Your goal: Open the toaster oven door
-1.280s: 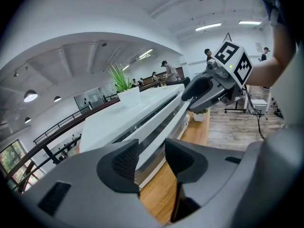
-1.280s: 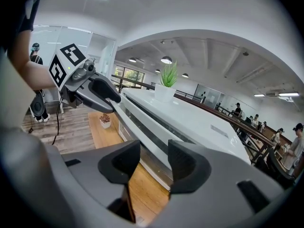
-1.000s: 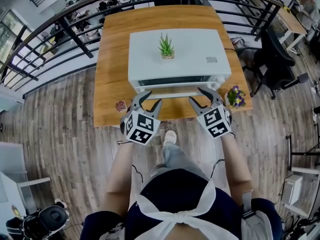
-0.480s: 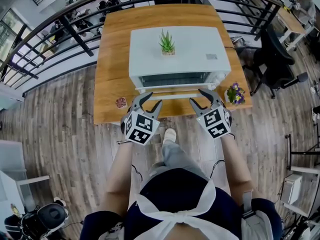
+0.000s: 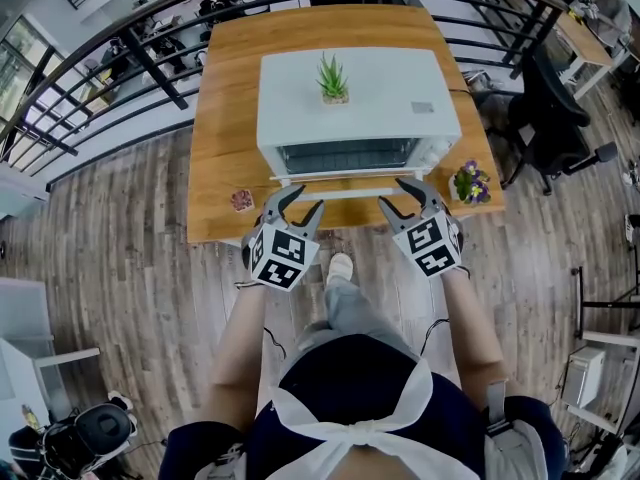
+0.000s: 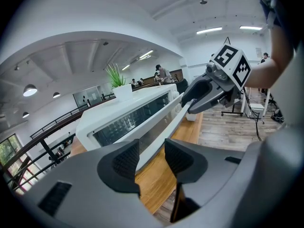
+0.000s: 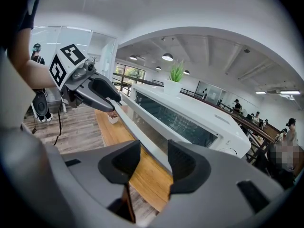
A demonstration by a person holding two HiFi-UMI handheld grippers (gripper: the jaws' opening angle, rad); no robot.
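Note:
A white toaster oven (image 5: 360, 93) stands on a wooden table (image 5: 225, 118), its glass door (image 5: 345, 156) facing me. The door's white handle bar (image 5: 345, 194) runs along the front. My left gripper (image 5: 300, 200) is at the bar's left end and my right gripper (image 5: 400, 194) at its right end. In the left gripper view the handle bar (image 6: 159, 127) passes between the open pads of the left gripper (image 6: 152, 158), with a gap showing. The right gripper view shows the same: the handle bar (image 7: 131, 122) runs between the spread pads of the right gripper (image 7: 154, 160).
A small green plant (image 5: 333, 83) sits on top of the oven. A pot of purple flowers (image 5: 470, 188) stands at the table's right front corner, a tiny pot (image 5: 241, 203) at the left front. A black railing (image 5: 120, 58) lies behind and an office chair (image 5: 555, 118) at right.
The head view has shifted a little, so more of the oven's glass front shows. Both grippers stay at the handle bar with their jaws unchanged.

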